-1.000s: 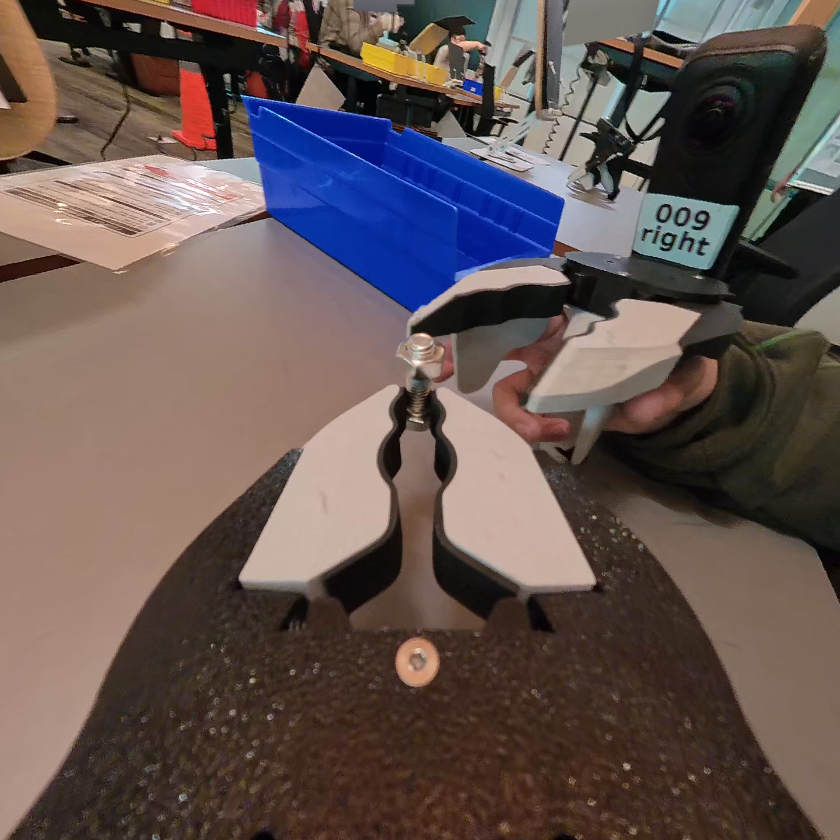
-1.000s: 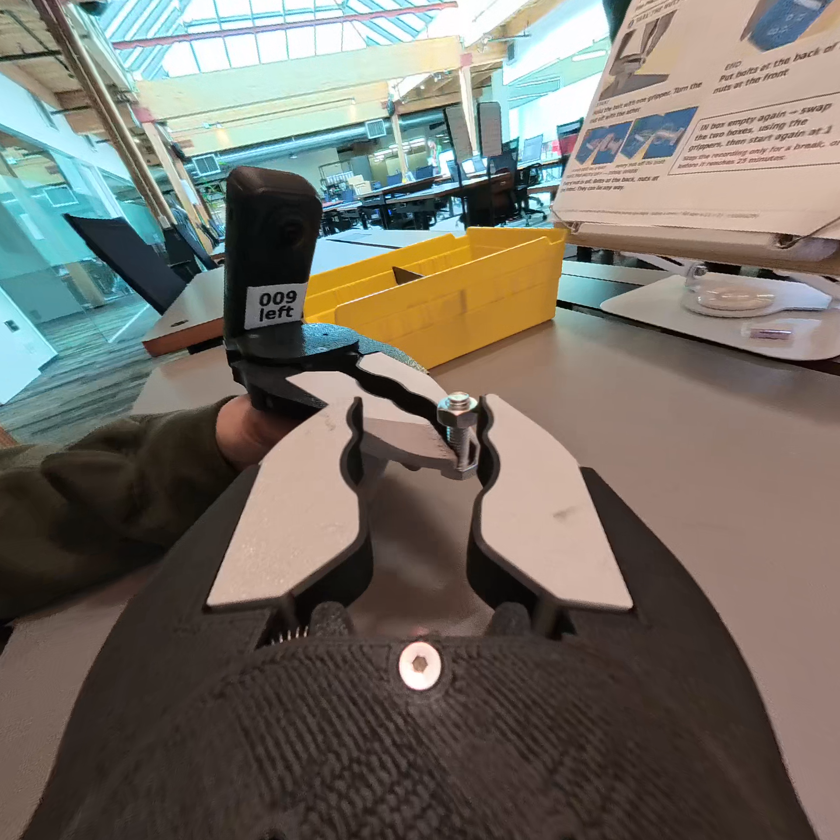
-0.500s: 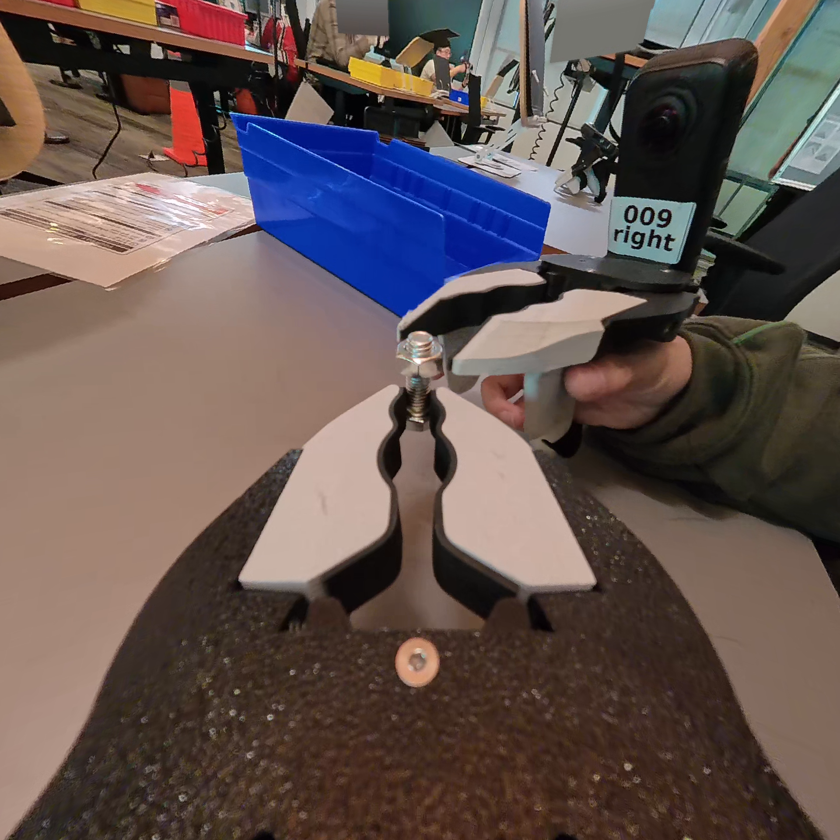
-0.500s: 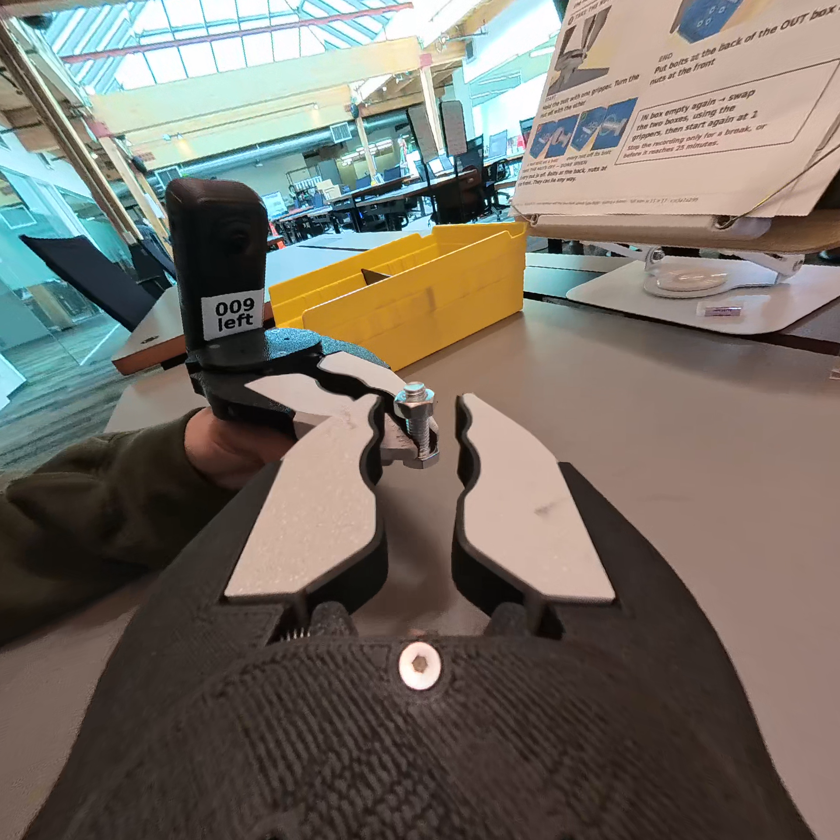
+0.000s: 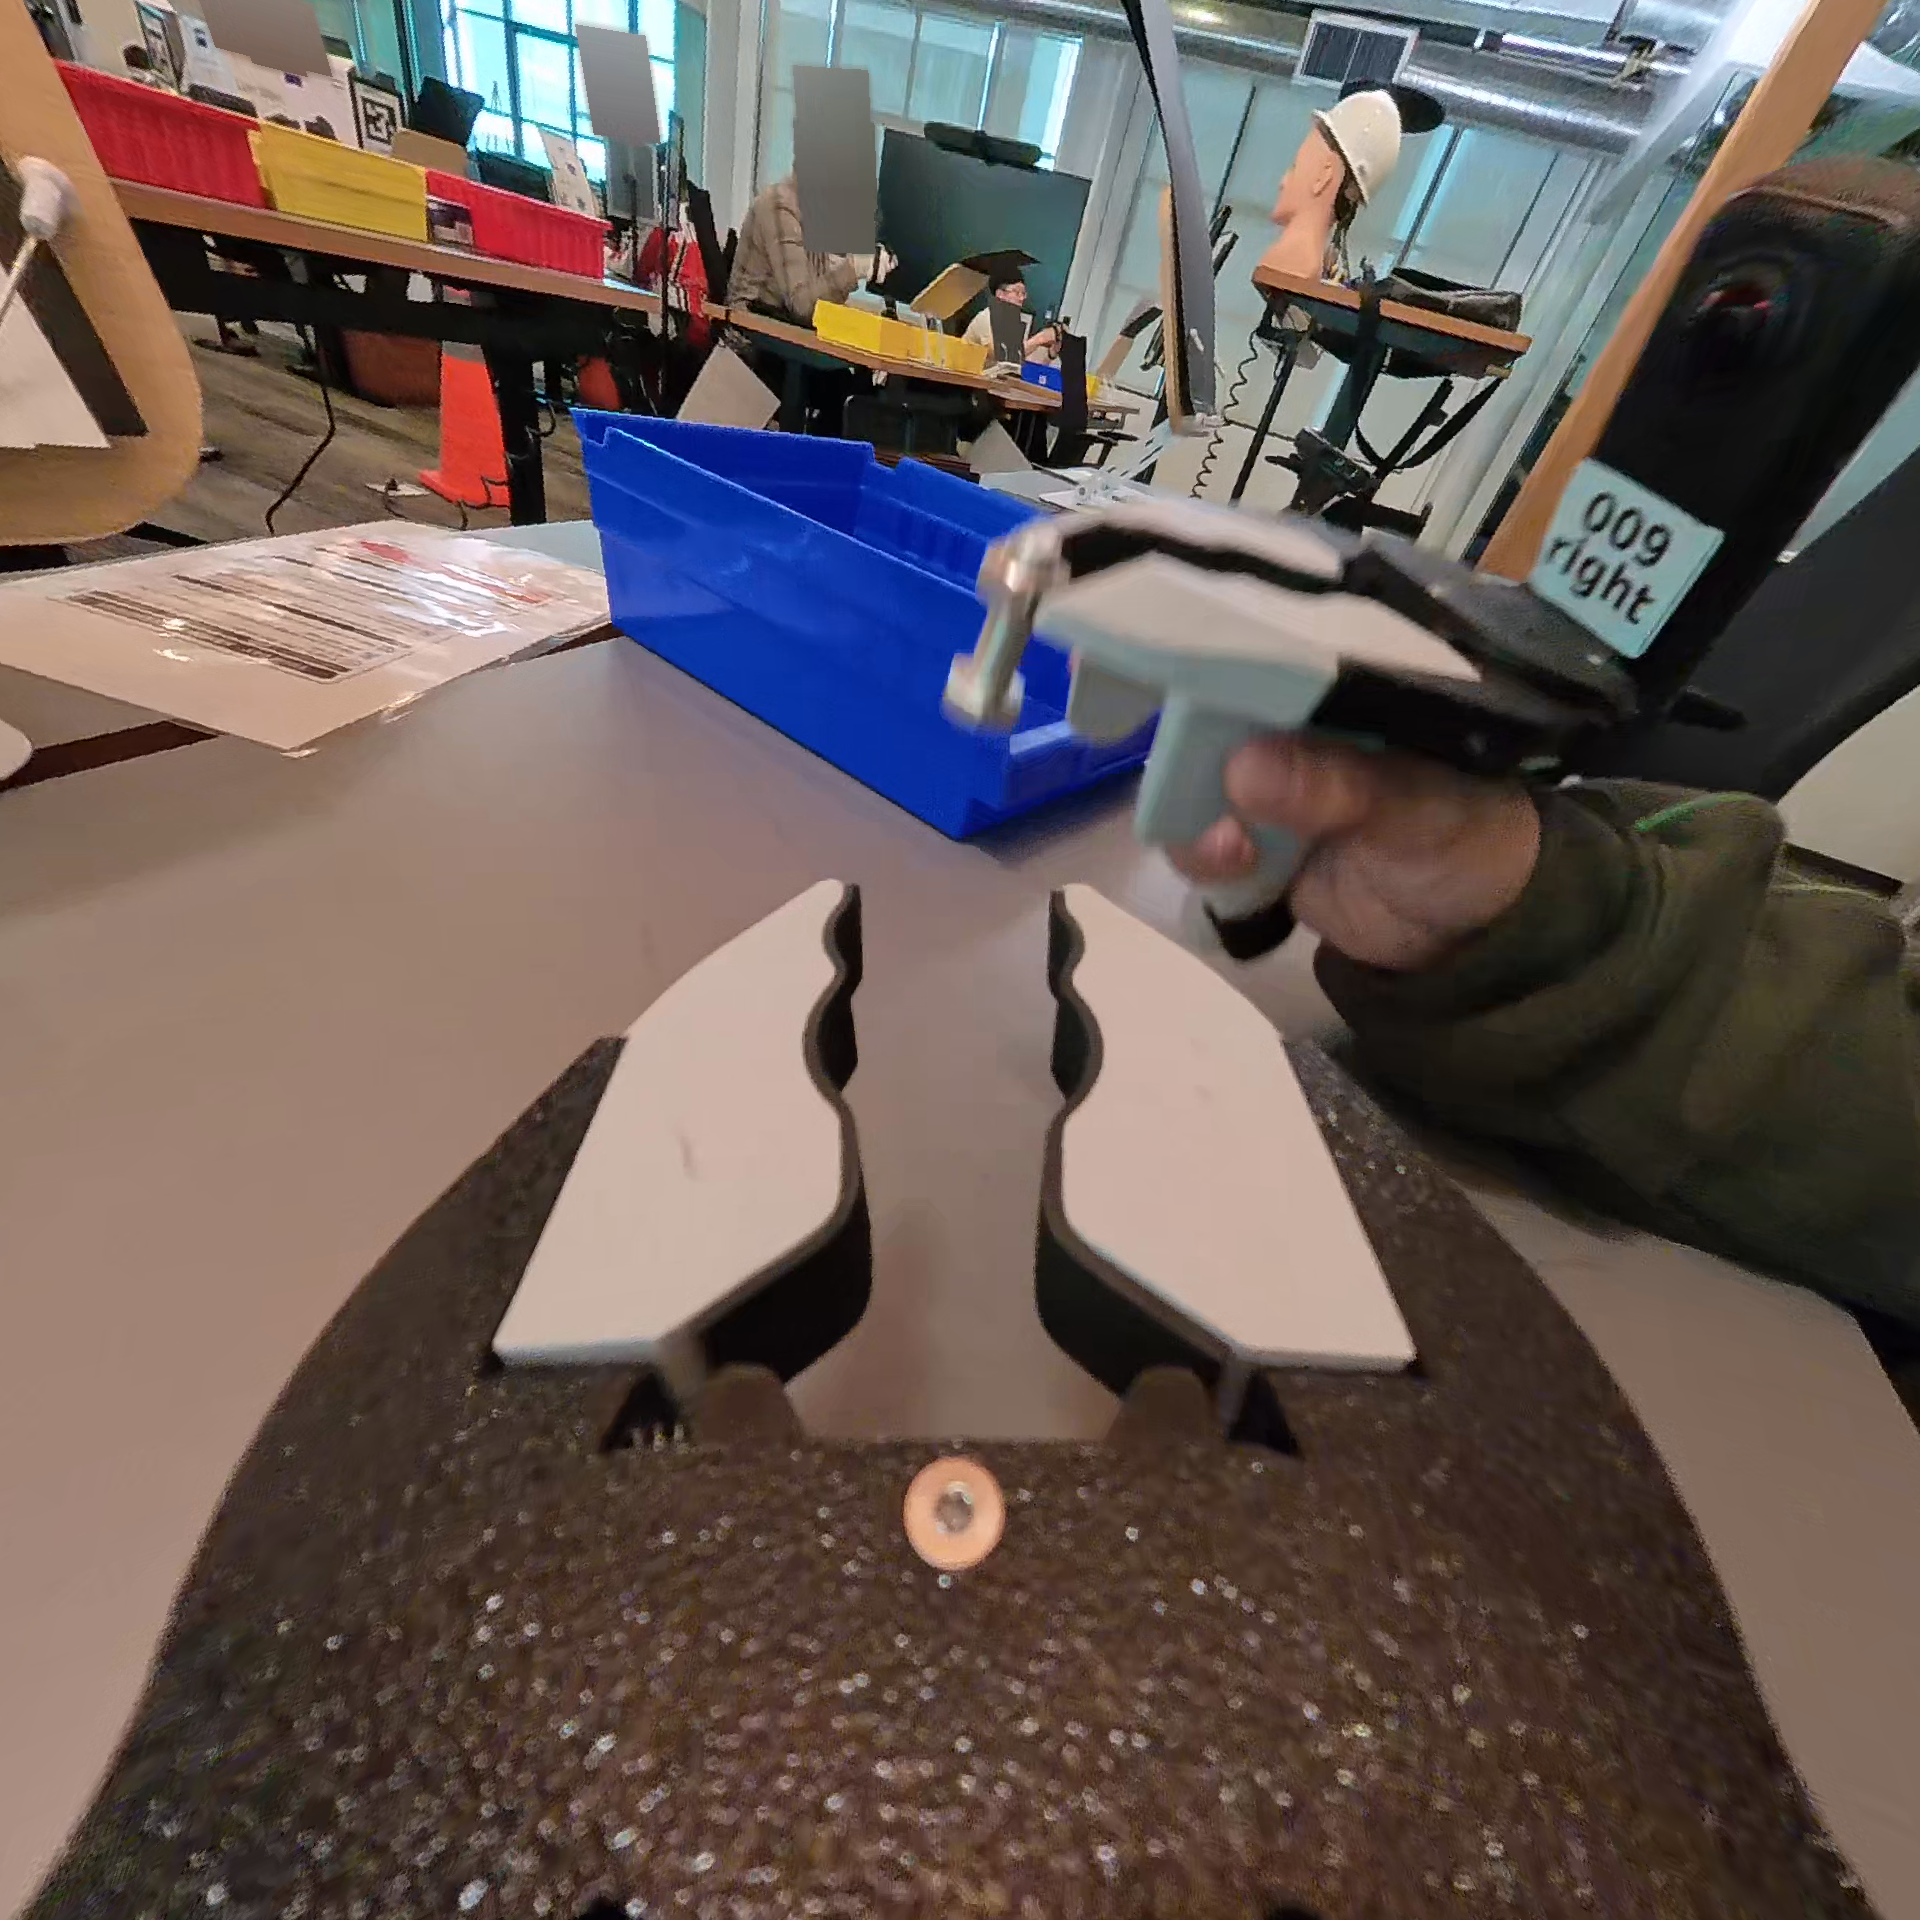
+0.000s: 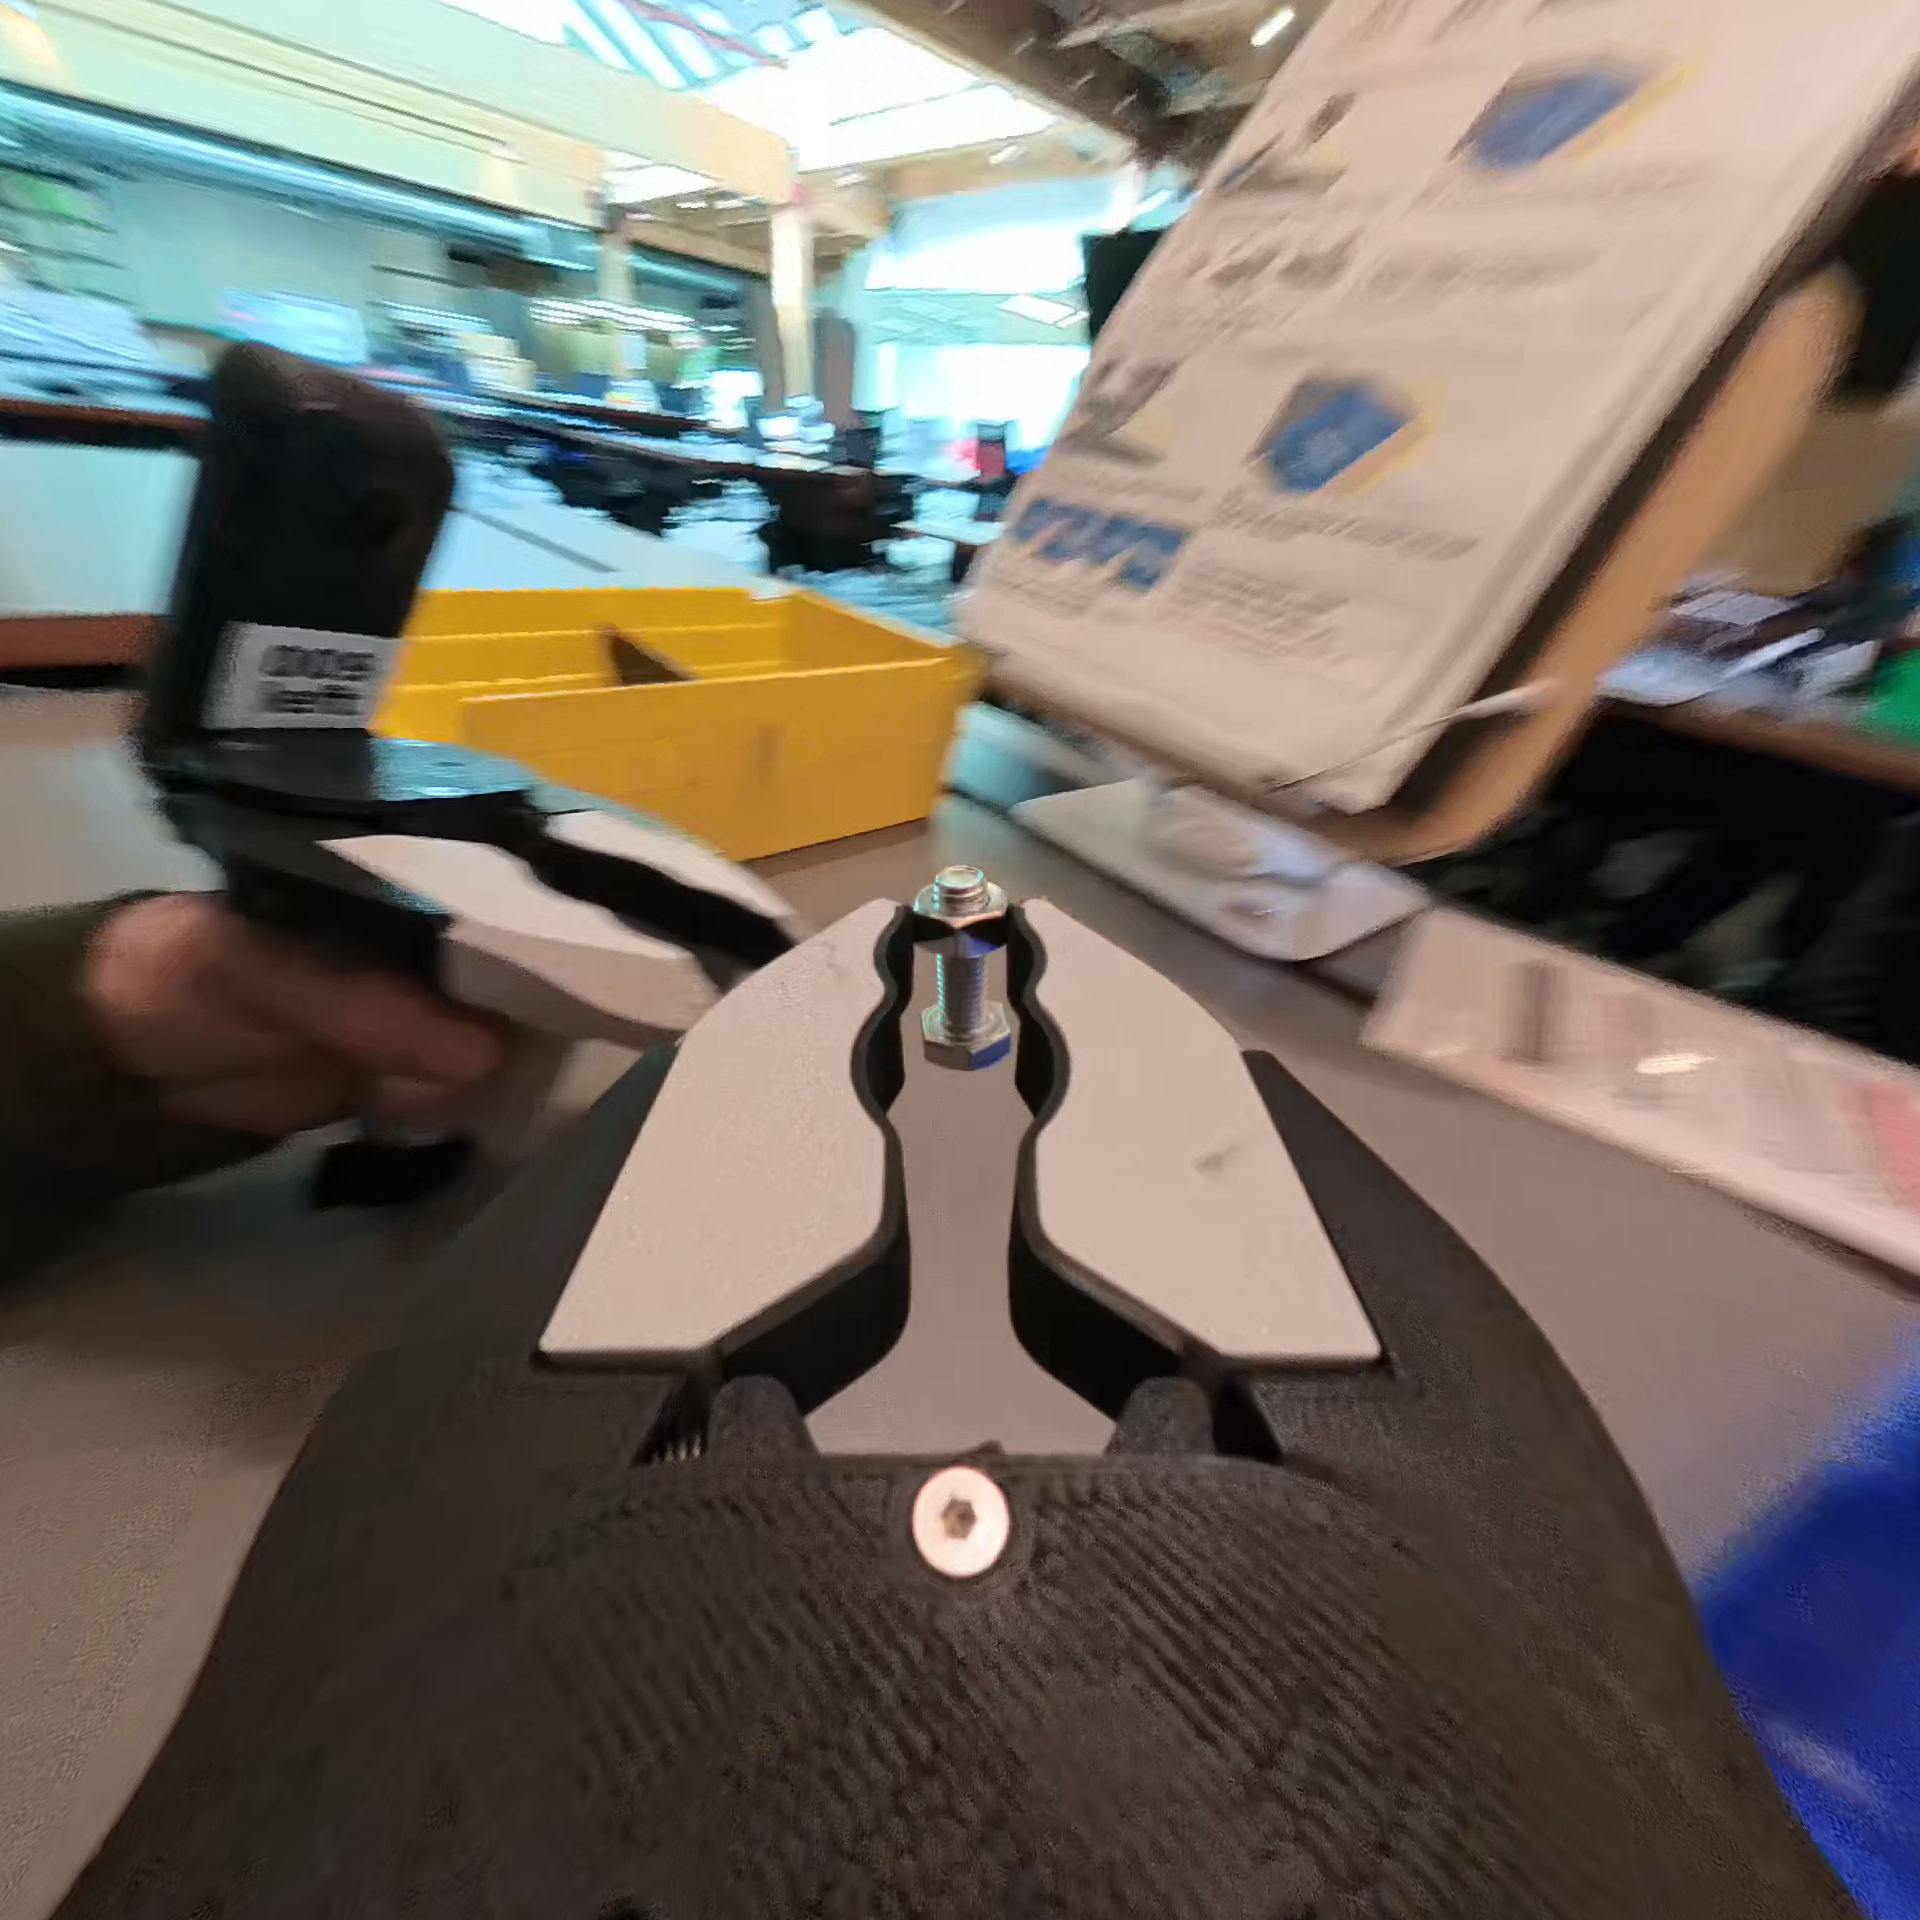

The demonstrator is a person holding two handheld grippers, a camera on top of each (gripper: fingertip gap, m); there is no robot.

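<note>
On the grey table (image 5: 312,935), left wrist view: the left gripper (image 5: 951,914) hangs low with its jaws spread and nothing between them. Beyond it, the right gripper (image 5: 1023,582), held in a hand (image 5: 1382,862), pinches a bolt (image 5: 992,644) by the nut near its upper end, the bolt tilted in front of a blue bin (image 5: 790,582). A printed sheet (image 5: 301,613) lies far left.

Right wrist view, blurred: the right gripper (image 6: 958,914) has its jaws pressed on the nut (image 6: 958,906), with the bolt (image 6: 961,997) hanging head-down between the fingers. Off to the left are the left gripper (image 6: 665,914) and a yellow bin (image 6: 727,717); a tilted instruction board (image 6: 1403,416) stands to the right.
</note>
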